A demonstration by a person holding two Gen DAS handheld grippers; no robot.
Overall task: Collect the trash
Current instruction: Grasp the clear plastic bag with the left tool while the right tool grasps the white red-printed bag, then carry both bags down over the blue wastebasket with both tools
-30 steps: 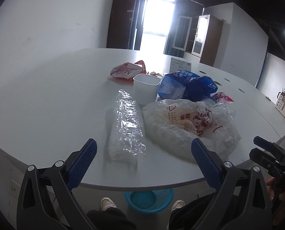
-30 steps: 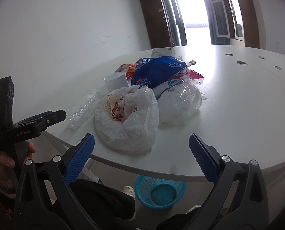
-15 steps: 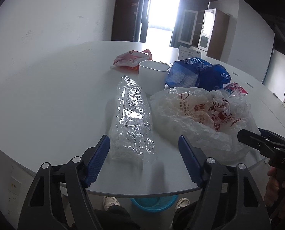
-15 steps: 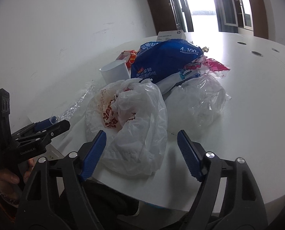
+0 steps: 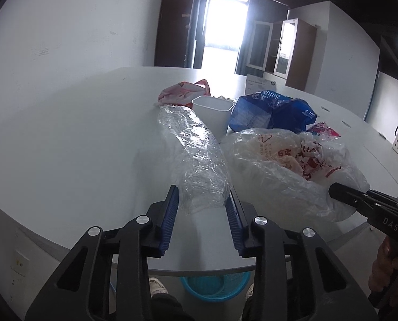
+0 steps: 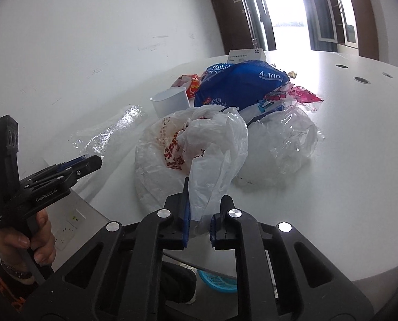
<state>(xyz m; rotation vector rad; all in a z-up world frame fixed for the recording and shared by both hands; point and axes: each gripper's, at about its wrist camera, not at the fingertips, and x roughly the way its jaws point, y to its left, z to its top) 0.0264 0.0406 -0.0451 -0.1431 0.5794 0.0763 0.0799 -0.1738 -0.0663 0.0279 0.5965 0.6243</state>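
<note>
A crinkled clear plastic wrapper (image 5: 196,155) lies lengthwise on the white table (image 5: 78,139). My left gripper (image 5: 202,195) is closing around its near end, and both blue pads touch its sides. The white plastic bag (image 6: 199,144) with red print sits to the wrapper's right. My right gripper (image 6: 205,203) is closing on a flap of this bag at the table's front edge, and the flap is pinched between its pads. In the left wrist view the same bag (image 5: 284,160) shows with the right gripper (image 5: 359,203) at its near right side.
Behind stand a white cup (image 5: 212,112), a blue tissue pack (image 5: 274,112), a pink wrapper (image 5: 183,92), a red-pink wrapper (image 5: 323,131) and a white box (image 5: 260,83). A clear bag (image 6: 284,144) lies right of the white bag. A blue basket (image 5: 215,286) sits on the floor under the table edge.
Both grippers' jaws have narrowed from wide open. The left closed in around the wrapper's near end. The right moved forward to the white bag and pinched its flap.
</note>
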